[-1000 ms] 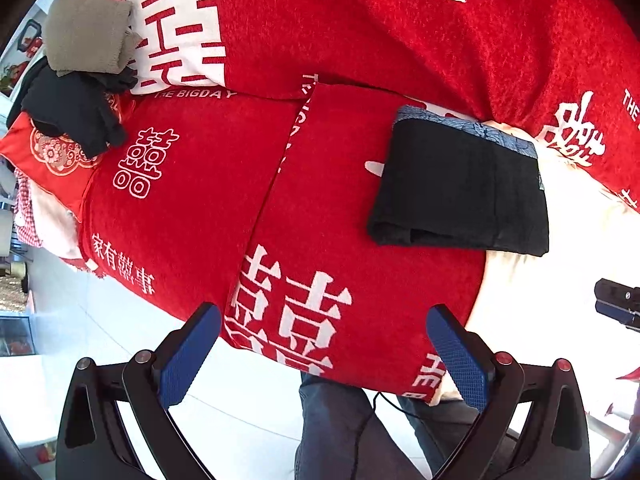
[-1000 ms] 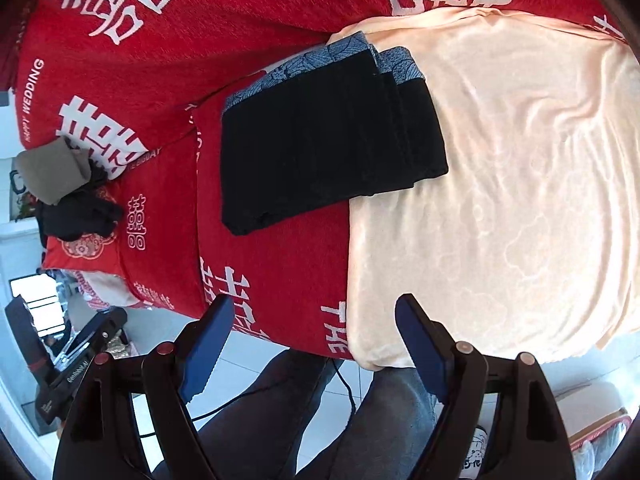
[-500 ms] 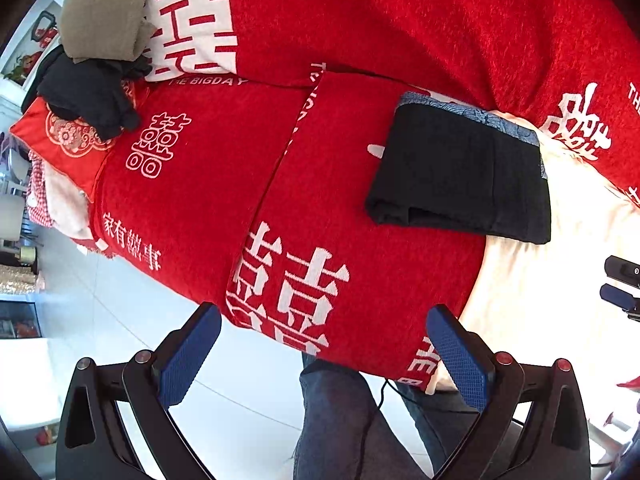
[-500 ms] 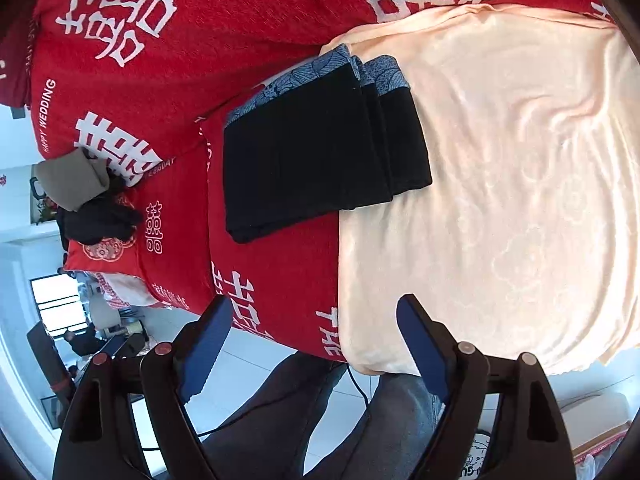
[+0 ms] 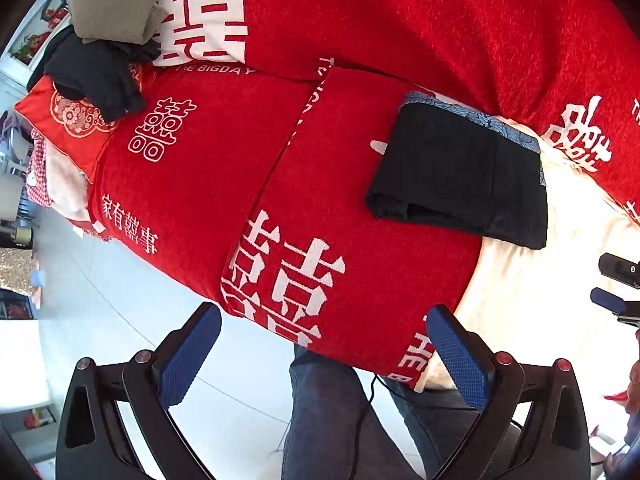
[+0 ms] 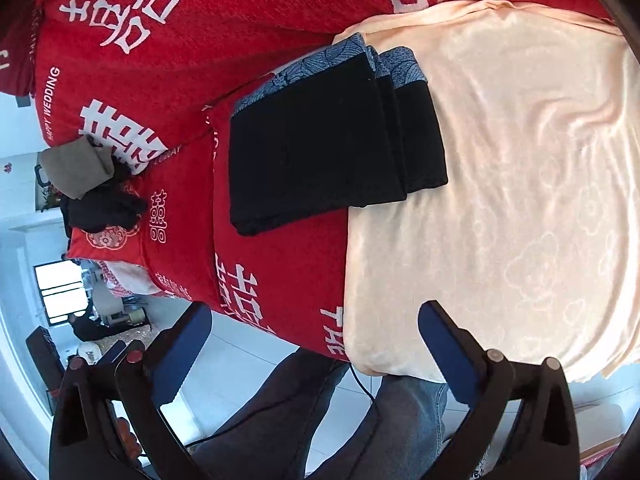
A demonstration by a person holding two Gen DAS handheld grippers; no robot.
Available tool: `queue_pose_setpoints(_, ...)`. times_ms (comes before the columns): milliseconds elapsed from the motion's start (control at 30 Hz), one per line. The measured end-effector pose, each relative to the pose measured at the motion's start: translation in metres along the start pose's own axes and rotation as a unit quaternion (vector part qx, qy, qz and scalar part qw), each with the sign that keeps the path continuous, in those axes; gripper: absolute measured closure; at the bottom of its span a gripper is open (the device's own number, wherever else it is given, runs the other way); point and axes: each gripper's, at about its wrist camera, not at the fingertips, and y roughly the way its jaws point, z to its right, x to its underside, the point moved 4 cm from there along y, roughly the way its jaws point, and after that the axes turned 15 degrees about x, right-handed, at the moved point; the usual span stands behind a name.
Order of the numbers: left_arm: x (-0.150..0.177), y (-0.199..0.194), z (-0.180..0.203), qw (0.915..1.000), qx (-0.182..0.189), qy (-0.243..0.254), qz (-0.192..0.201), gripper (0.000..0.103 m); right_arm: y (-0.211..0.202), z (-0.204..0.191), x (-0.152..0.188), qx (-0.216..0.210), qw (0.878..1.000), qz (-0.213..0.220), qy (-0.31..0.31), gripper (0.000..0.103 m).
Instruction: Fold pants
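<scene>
The black pants (image 5: 460, 176) with a blue patterned waistband lie folded into a flat rectangle on the bed, half on the red blanket (image 5: 320, 208), half on the peach sheet (image 6: 520, 200). They also show in the right wrist view (image 6: 332, 148). My left gripper (image 5: 324, 356) is open and empty, held off the bed's near edge, well short of the pants. My right gripper (image 6: 316, 348) is open and empty, also back from the bed edge. Its tips show at the right edge of the left wrist view (image 5: 616, 284).
A pile of other clothes, tan (image 5: 112, 4) on black (image 5: 96, 76), sits on a red pillow at the far left of the bed. The person's jeans-clad legs (image 5: 332, 420) stand at the bed edge over a white tiled floor (image 5: 120, 300).
Both grippers have drawn back and away from the bed; the pants look smaller and farther. The pants lie unmoved. Both grippers stay open.
</scene>
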Motion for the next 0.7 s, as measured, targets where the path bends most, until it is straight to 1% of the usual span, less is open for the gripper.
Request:
queue_pose_setpoints(200, -0.004, -0.002, 0.007, 1.0000, 0.005, 0.006, 0.002, 0.000, -0.003, 0.003, -0.004, -0.002, 1.000, 0.002, -0.001, 0.000)
queue_pose_setpoints(367, -0.002, -0.003, 0.012, 0.9999, 0.001, 0.016, -0.001, 0.000, -0.003, 0.014, -0.006, -0.004, 1.000, -0.001, 0.008, 0.000)
queue_pose_setpoints(700, 0.003, 0.001, 0.005, 0.9999, -0.001, 0.004, -0.011, 0.000, 0.004, 0.014, -0.005, -0.015, 1.000, -0.012, 0.006, 0.000)
